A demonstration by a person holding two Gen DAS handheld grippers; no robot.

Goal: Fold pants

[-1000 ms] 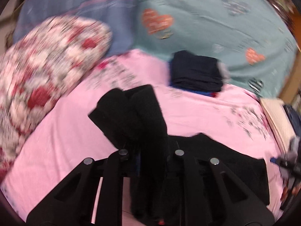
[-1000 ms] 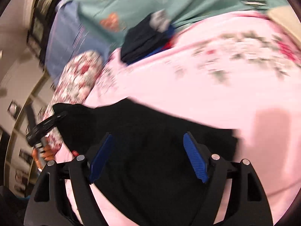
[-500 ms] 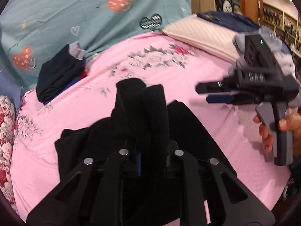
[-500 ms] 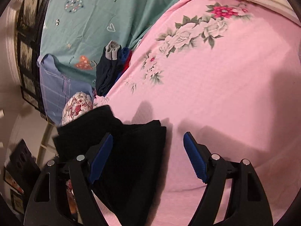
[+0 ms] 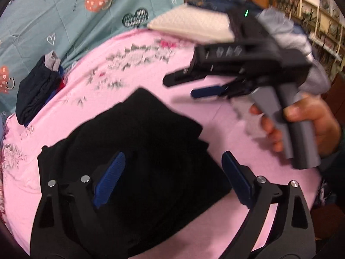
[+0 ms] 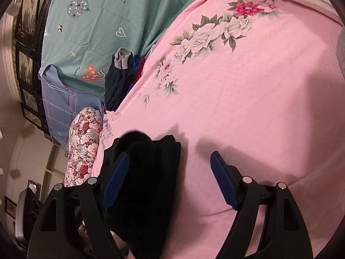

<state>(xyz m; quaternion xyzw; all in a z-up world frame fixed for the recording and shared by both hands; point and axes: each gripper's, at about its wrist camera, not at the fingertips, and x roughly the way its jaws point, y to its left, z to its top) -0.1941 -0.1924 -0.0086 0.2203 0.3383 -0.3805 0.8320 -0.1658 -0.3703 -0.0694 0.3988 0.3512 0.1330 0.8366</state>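
On the pink floral bedsheet (image 5: 133, 73), folded black fabric pants (image 5: 138, 151) are lying; both the left gripper (image 5: 172, 172) and right gripper (image 6: 170, 172) are hovering spread, gripping nothing.

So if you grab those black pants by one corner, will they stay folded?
Probably not. The black pants are soft, bunched cloth, so they'd likely flop open. The folded layers look loose, not pinned. They probably won't slide much on the pink sheet.

My left wrist camera looks down along its fingers, close over the black pants (image 5: 138, 151) on the pink bedspread (image 5: 215, 129), facing the right gripper (image 5: 195, 86). My right wrist camera sits low, facing up the bed. Both views share the pants (image 6: 148, 183) and the dark folded clothes (image 5: 35, 95) by the teal quilt (image 6: 97, 21).
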